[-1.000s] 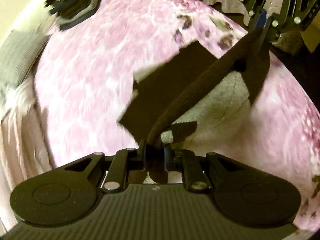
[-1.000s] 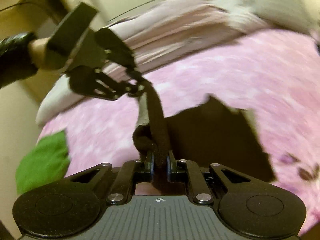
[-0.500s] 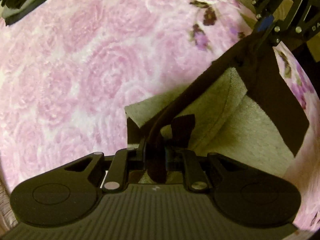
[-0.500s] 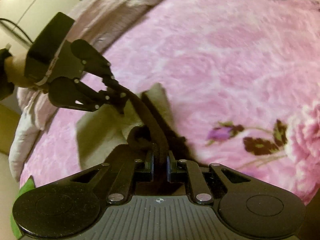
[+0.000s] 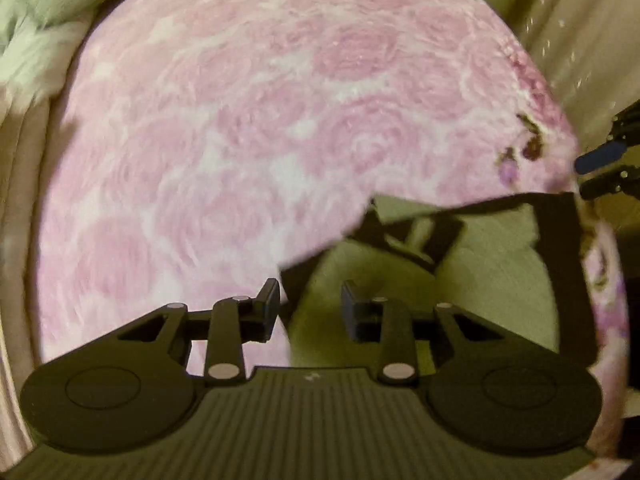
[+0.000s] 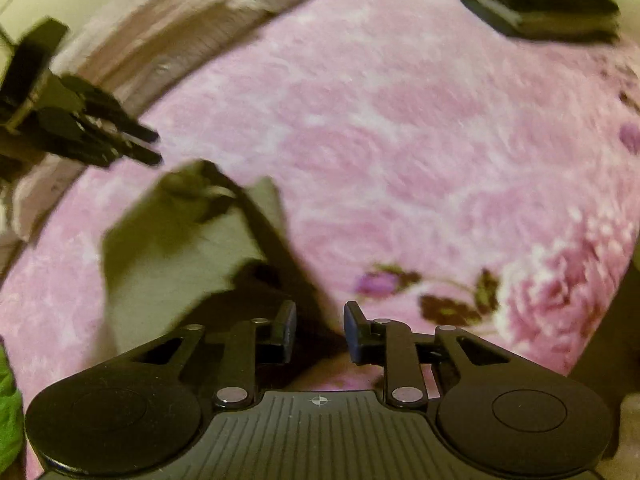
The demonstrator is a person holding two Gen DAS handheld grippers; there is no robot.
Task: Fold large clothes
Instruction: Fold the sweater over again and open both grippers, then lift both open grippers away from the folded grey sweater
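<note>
Garment [image 5: 492,276], dark with a pale grey fleecy lining, lying folded and loose on pink rose-patterned blanket [image 5: 248,152], at about four o'clock in the left wrist view and eight o'clock in the right wrist view [image 6: 168,256]. Dark band running along its top edge and down its side. Left gripper [image 5: 309,309] hanging just above garment's near corner, jaws just been opening, standing narrowly apart, nothing pinched between them. Right gripper [image 6: 320,330] likewise just been opening, parted by a narrow gap, dark hem lying below the left finger, pads not pressing on it. Each gripper visible to the other: right one at three o'clock, left one at ten o'clock. Folded dark stack [image 6: 544,4] at one o'clock on blanket, well apart. Green cloth [image 6: 8,412] at eight o'clock edge. Pale bedding [image 6: 132,28] bunched at eleven o'clock.
</note>
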